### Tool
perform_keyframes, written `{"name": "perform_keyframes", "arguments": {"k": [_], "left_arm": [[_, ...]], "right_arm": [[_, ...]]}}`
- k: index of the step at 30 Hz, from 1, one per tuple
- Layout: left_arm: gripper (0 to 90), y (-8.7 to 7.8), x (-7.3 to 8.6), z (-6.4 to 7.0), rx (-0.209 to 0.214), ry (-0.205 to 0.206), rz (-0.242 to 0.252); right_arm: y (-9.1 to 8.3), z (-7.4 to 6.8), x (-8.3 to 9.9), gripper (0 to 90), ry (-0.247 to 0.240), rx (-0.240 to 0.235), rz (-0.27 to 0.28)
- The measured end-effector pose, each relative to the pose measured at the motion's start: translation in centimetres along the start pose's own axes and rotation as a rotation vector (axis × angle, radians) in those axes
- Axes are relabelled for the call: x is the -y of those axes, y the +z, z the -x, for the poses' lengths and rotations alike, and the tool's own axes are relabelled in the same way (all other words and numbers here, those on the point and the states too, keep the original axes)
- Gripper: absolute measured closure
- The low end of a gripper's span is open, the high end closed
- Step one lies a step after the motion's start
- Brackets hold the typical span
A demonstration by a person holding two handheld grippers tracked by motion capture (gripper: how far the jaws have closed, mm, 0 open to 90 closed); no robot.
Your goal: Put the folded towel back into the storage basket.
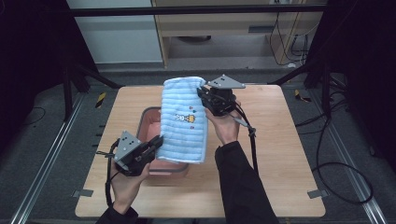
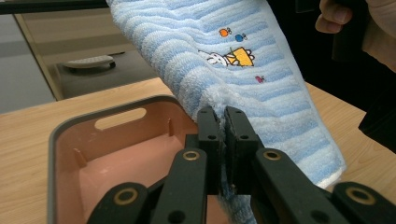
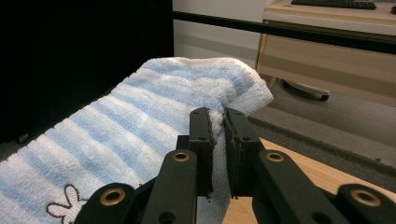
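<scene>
Both grippers, left (image 1: 156,143) and right (image 1: 203,93), clamp the towel (image 1: 184,123), stretched flat over the bin (image 1: 147,116) for lowering in

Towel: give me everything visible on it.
The towel is terry cloth with light blue and white stripes and a small embroidered rabbit motif with tiny coloured details near its middle. It is held stretched in the air, not lying flat, over the pink bin on the table. The left gripper is shut on its near edge and the right gripper is shut on its far edge, where the cloth bunches. Its near right corner hangs toward the tabletop; contact there is unclear.
</scene>
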State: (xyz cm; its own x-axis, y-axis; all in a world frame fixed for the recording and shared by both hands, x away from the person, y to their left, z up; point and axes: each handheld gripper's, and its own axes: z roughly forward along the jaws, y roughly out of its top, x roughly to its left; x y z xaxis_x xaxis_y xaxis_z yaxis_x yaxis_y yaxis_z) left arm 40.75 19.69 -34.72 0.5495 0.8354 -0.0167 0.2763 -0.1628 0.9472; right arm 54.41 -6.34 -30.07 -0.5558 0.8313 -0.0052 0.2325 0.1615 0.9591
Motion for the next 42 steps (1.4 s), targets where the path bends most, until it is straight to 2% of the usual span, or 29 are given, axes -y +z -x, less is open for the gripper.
{"name": "perform_keyframes", "arguments": {"k": [5,14,36,40,42], "left_arm": [[85.7,-0.4,0.3,-1.0,-0.018,-0.015,-0.003],[85.7,-0.7,1.0,-2.7,-0.049,-0.036,-0.014],[85.7,0.5,2.6,-4.5,-0.092,-0.035,-0.083],[85.7,0.8,3.0,-4.7,-0.104,-0.027,-0.1],[85.7,0.9,3.1,-4.9,-0.114,-0.005,-0.095]], "right_arm": [[1.5,-1.1,-0.1,82.3,-0.005,-0.022,-0.008],[3.6,-2.1,-0.1,82.3,0.008,-0.051,-0.007],[7.2,-3.1,1.5,82.3,0.002,-0.071,-0.051],[7.7,-3.4,1.9,82.3,0.004,-0.074,-0.063],[8.0,-3.5,2.2,82.3,0.005,-0.074,-0.069]]}}
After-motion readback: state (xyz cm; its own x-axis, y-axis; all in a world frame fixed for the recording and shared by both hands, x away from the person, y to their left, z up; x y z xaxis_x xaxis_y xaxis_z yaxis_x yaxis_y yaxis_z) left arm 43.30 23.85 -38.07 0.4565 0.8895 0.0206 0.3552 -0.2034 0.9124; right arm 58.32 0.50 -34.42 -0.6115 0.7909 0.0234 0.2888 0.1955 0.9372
